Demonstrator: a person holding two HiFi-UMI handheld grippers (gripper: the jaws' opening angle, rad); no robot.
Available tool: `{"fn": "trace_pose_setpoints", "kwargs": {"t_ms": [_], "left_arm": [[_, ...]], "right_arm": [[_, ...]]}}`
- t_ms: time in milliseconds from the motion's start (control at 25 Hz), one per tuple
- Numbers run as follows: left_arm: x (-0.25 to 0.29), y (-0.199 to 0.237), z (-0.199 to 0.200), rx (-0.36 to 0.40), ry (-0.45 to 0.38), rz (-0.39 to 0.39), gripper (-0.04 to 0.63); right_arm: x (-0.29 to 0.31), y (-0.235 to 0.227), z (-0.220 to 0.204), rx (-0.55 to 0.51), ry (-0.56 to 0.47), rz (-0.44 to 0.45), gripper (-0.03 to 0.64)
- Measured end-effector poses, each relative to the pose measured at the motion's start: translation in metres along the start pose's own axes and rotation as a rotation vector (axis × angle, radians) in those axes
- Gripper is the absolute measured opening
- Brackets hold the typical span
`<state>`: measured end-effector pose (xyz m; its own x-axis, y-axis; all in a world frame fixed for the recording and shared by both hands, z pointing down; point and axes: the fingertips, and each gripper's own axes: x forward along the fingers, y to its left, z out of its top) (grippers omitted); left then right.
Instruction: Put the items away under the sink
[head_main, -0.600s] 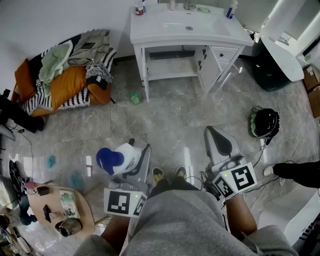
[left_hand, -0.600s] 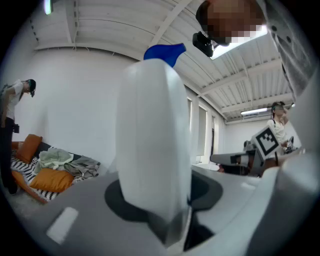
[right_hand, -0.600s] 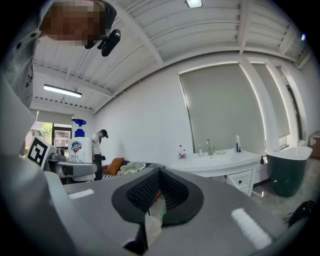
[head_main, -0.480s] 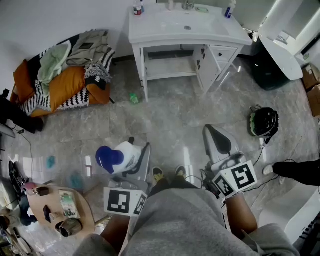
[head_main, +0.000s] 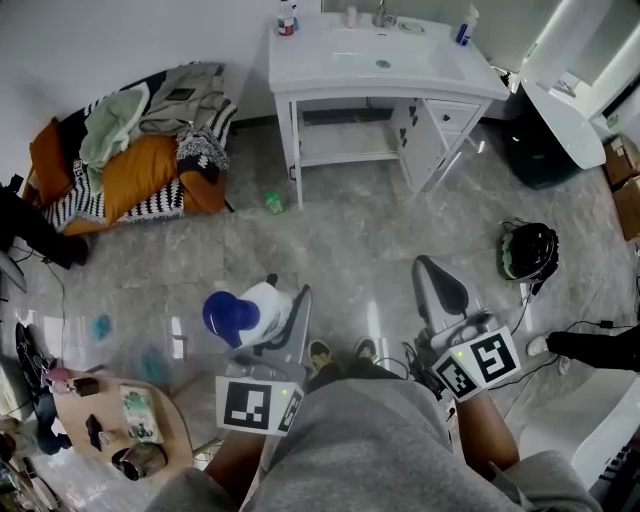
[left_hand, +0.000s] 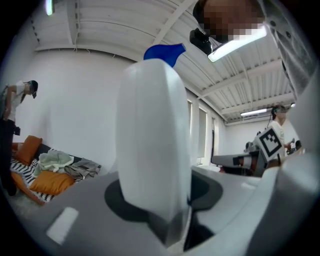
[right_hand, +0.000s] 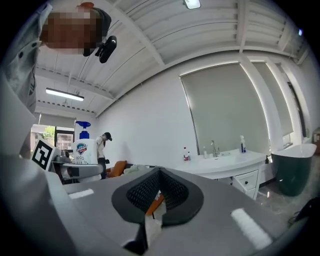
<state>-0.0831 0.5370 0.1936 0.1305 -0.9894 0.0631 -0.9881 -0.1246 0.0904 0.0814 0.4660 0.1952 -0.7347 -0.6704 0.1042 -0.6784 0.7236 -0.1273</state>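
Head view: green item (head_main: 272, 203) on floor between pump bottle (head_main: 262, 312) and sink cabinet (head_main: 330, 62).

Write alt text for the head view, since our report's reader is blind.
Seen from above, a person's left gripper holds a white pump bottle with a blue top, the right gripper shut and empty. Ahead stands a white sink cabinet, its lower shelf exposed.
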Motion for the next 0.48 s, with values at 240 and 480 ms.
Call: {"fn": "trace_pose_setpoints", "kwargs": {"t_ms": [240,480], "left_arm": [[-0.006,0.013,0.003,-0.005,-0.017,-0.013,0.184],[-0.009,0.023,0.003,-0.006,-0.026,-0.018,0.184]], "right_arm": [[0.008,0.020,-0.005,-0.060,0.019,0.004,-0.002],[0.017,0.029,-0.007,-0.069,0.019,0.010,-0.002]]}}
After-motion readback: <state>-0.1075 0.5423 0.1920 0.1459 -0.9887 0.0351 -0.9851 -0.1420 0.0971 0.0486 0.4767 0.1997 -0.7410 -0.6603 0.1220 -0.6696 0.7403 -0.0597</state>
